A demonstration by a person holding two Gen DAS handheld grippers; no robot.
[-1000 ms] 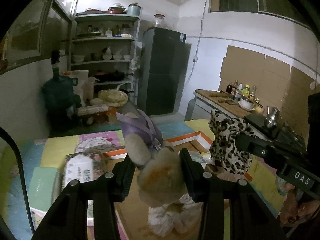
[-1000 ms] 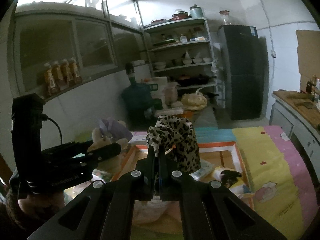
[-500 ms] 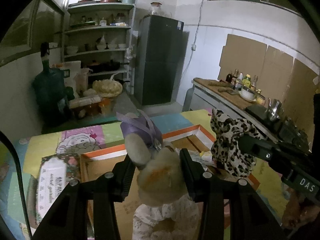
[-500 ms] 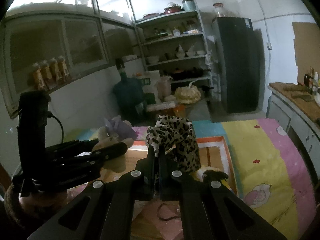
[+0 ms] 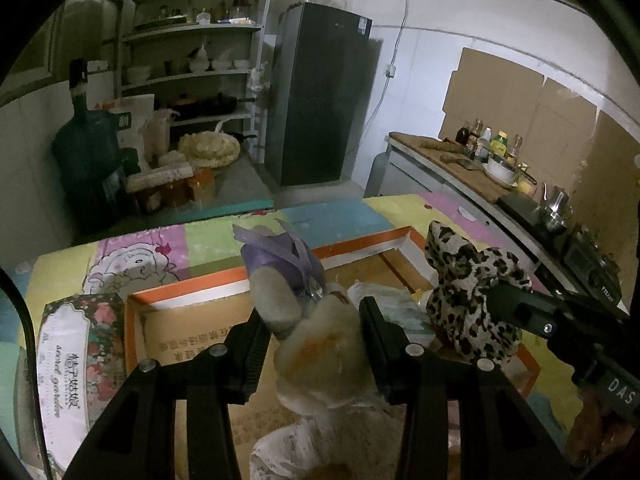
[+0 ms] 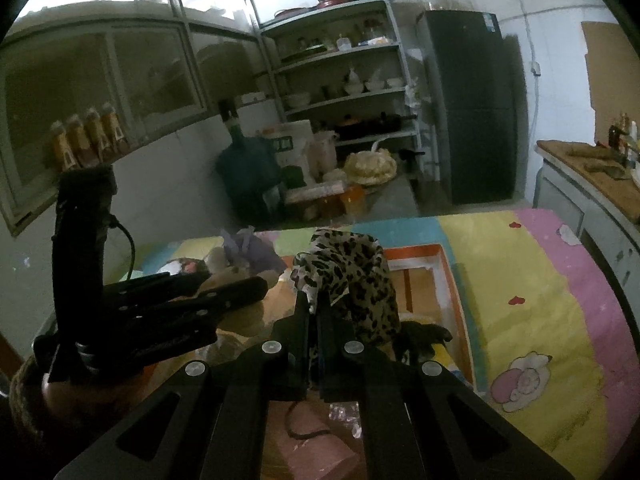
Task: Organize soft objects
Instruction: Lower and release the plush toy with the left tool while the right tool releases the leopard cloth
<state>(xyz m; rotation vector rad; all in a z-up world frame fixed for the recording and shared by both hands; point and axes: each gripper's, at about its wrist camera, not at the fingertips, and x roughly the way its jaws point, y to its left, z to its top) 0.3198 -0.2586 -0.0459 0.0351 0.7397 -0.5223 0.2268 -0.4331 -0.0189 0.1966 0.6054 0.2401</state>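
Observation:
My left gripper (image 5: pixel 314 320) is shut on a beige plush toy (image 5: pixel 320 352) with a purple bow (image 5: pixel 280 260), held above an open orange-rimmed cardboard box (image 5: pixel 192 300). My right gripper (image 6: pixel 314 300) is shut on a leopard-print soft cloth (image 6: pixel 352 276), held above the same box (image 6: pixel 448 276). The leopard cloth (image 5: pixel 464 304) shows at the right of the left wrist view, beside the plush. The left gripper (image 6: pixel 224 292) with the plush shows at the left of the right wrist view.
The box lies on a colourful patchwork sheet (image 6: pixel 532 304). A floral tissue box (image 5: pixel 72 356) lies left of the box. Other soft items (image 6: pixel 420 332) lie inside it. Beyond stand a shelf (image 5: pixel 192 64), fridge (image 5: pixel 316 92), water jug (image 5: pixel 84 148) and a counter (image 5: pixel 472 168).
Both grippers have shifted slightly with their loads still held; the box and sheet now sit lower and closer in view. The grips have not changed.

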